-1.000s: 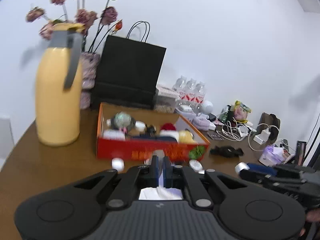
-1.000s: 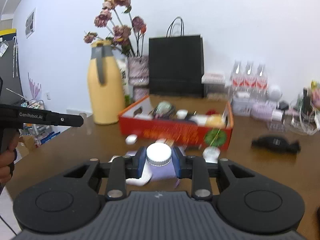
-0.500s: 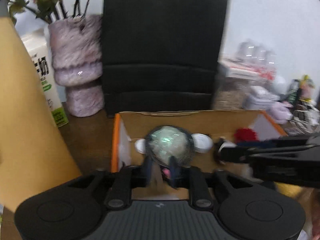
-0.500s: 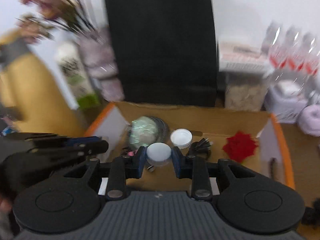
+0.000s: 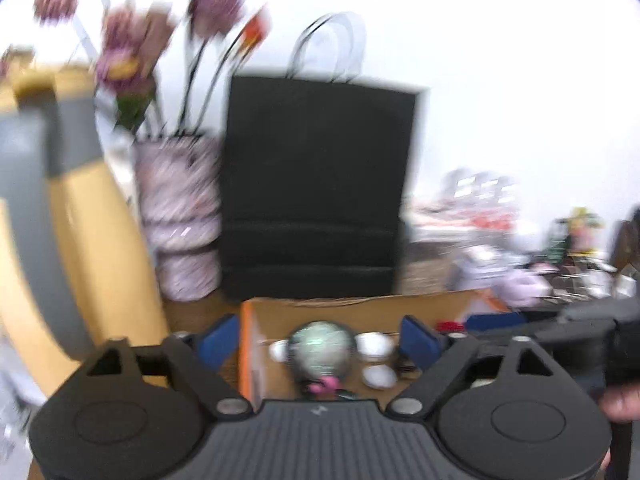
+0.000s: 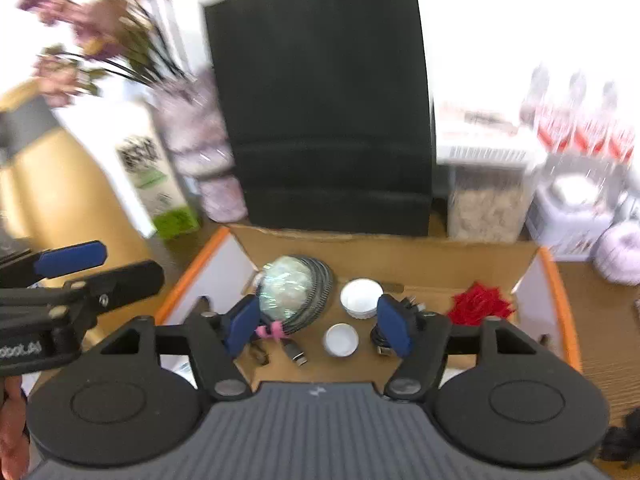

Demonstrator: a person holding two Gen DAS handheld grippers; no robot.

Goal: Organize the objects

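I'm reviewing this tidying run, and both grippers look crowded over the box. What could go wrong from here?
Both grippers' jaws are opening, nothing between them.
1. The left gripper and right gripper crowd the cardboard box; they might collide.
2. The small white cap lies loose beside the cable coil; a withdrawing finger might snag the coil or knock the cap.

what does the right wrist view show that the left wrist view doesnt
Only the right wrist view shows the red bow in the box, the milk carton and the grain-filled clear container.

Only the left wrist view shows the black bag's handles clearly.

Both show the orange-edged cardboard box, the shiny ball, white caps, black bag, yellow thermos and flower vase. Both tools' jaws are opening, nothing gripped.
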